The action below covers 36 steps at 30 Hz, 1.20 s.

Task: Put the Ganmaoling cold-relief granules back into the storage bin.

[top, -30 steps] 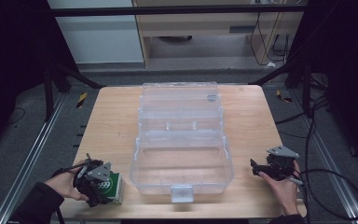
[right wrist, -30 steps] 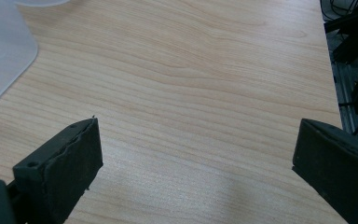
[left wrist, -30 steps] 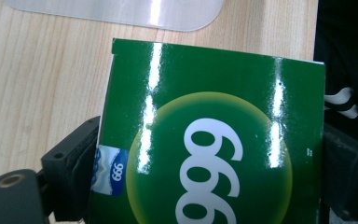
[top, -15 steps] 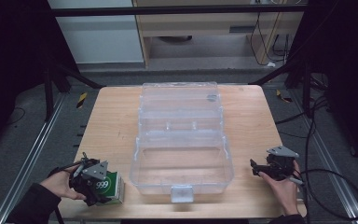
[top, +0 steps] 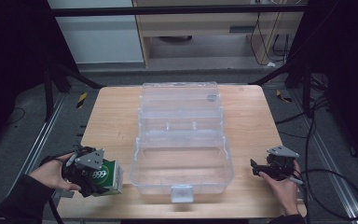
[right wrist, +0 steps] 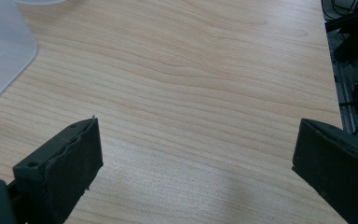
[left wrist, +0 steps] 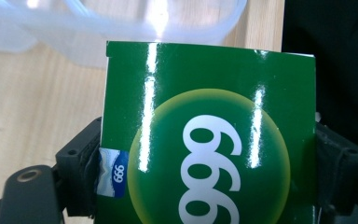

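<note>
From high up, the left gripper at the near left corner of the pale wooden table has just squeezed in on the shiny green cardboard box with white numbers and now pinches it, just left of the open clear plastic case. The box sits a bit higher than a second ago, so it looks picked up, likely for the case.

In the left gripper view, both black jaws press the box's sides.

In the right gripper view, the right gripper is spread wide over bare wood, holding nothing.

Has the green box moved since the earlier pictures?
Yes. The green box, clamped in the left gripper, now sits slightly higher against the table edge, beside the clear case.
</note>
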Each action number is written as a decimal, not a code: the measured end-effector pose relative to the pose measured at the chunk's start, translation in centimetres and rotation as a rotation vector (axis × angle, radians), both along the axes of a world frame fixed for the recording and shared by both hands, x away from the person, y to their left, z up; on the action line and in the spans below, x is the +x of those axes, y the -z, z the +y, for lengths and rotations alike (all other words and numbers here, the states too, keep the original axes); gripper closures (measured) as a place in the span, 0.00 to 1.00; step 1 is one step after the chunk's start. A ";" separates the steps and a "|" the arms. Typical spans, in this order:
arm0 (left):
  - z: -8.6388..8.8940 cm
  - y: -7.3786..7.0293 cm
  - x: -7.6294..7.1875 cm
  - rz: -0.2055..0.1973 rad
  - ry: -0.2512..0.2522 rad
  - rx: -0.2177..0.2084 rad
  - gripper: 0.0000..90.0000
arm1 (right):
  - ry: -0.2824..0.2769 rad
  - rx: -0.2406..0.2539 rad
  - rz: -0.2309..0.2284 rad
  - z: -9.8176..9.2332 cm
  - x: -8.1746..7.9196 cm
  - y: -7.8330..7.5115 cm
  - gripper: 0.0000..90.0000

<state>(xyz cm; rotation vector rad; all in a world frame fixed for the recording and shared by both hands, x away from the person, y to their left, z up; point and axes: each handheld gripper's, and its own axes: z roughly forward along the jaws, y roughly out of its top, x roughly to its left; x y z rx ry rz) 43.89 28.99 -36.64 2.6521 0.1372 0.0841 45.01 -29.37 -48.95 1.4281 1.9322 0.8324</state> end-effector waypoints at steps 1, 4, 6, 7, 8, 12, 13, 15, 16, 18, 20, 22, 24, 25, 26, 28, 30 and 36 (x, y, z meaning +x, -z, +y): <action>-0.1 -0.4 0.0 -0.005 0.002 -0.001 0.16 | -0.001 -0.001 -0.001 0.0 0.0 0.0 0.02; -0.4 -1.7 0.2 -0.021 0.005 -0.001 0.16 | -0.003 -0.004 -0.001 -0.1 0.0 0.0 0.02; -0.5 -2.4 0.4 -0.027 0.005 -0.004 0.16 | -0.002 -0.005 -0.001 0.0 0.0 0.0 0.02; -0.6 -2.8 0.4 -0.031 0.005 -0.004 0.16 | -0.001 -0.002 -0.001 0.0 0.0 0.0 0.02; -0.7 -3.2 0.5 -0.038 0.006 -0.004 0.16 | -0.003 -0.005 -0.002 -0.1 0.0 0.0 0.02; -1.4 -4.2 0.7 -0.044 0.014 -0.004 0.16 | -0.002 -0.001 -0.003 -0.1 0.0 0.0 0.02; -1.7 -4.3 0.7 -0.046 0.018 0.000 0.16 | -0.003 -0.005 -0.002 -0.1 0.0 0.0 0.02; -2.2 -4.6 0.8 -0.046 0.024 0.005 0.16 | -0.003 -0.005 -0.003 -0.1 0.0 0.0 0.02; -2.4 -4.7 0.9 -0.046 0.026 0.004 0.16 | -0.001 -0.004 -0.002 -0.1 0.0 0.0 0.02; -2.9 -5.0 1.1 -0.048 0.032 0.007 0.16 | 0.000 -0.002 -0.004 -0.1 0.0 0.0 0.02; -3.5 -5.2 1.3 -0.054 0.035 0.006 0.16 | 0.000 -0.003 -0.005 -0.1 0.0 0.0 0.02; -4.0 -5.3 1.5 -0.055 0.039 0.009 0.16 | 0.001 -0.004 -0.007 -0.1 0.0 0.0 0.02; -4.6 -5.4 1.7 -0.056 0.043 0.013 0.16 | 0.002 0.000 -0.008 -0.1 0.0 -0.1 0.02; -4.8 -5.4 1.9 -0.055 0.042 0.013 0.16 | 0.001 0.000 -0.008 -0.1 0.0 -0.1 0.02; -5.1 -5.5 2.0 -0.055 0.043 0.009 0.16 | 0.000 0.001 -0.009 -0.1 0.0 -0.1 0.02; -5.6 -5.6 2.2 -0.058 0.049 -0.004 0.16 | 0.000 -0.001 -0.008 -0.1 0.0 -0.1 0.02; -6.1 -5.7 2.4 -0.063 0.060 -0.007 0.16 | 0.000 0.000 -0.008 -0.1 0.0 -0.1 0.02; -7.6 -5.5 2.9 -0.070 0.075 -0.013 0.16 | 0.001 -0.003 -0.007 0.0 0.0 -0.1 0.02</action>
